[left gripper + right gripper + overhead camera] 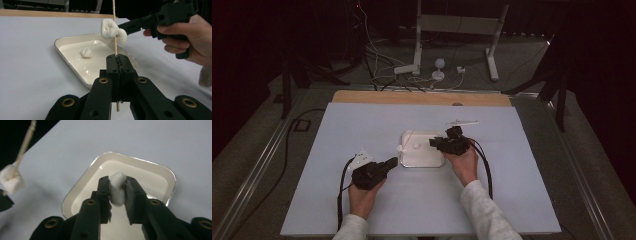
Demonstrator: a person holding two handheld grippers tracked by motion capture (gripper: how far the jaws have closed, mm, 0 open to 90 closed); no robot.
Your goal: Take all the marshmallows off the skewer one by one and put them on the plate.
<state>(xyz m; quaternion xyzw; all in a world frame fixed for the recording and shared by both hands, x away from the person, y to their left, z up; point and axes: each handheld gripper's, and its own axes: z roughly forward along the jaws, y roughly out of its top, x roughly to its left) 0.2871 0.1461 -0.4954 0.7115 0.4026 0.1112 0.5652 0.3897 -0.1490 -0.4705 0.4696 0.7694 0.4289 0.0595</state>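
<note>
On the pale surface [362, 200] we see one white tray [422, 161]. Our left tool [117, 61] is clamped tight on one thin wooden skewer [115, 45], upright beside the tray, with one squashed white marshmallow [113, 31] speared on it. Our right tool [117, 187] is over the tray, its jaws partly apart, pressing on a second marshmallow [117, 188], soft and white. In the left tool's view a marshmallow [86, 52] lies in the tray.
</note>
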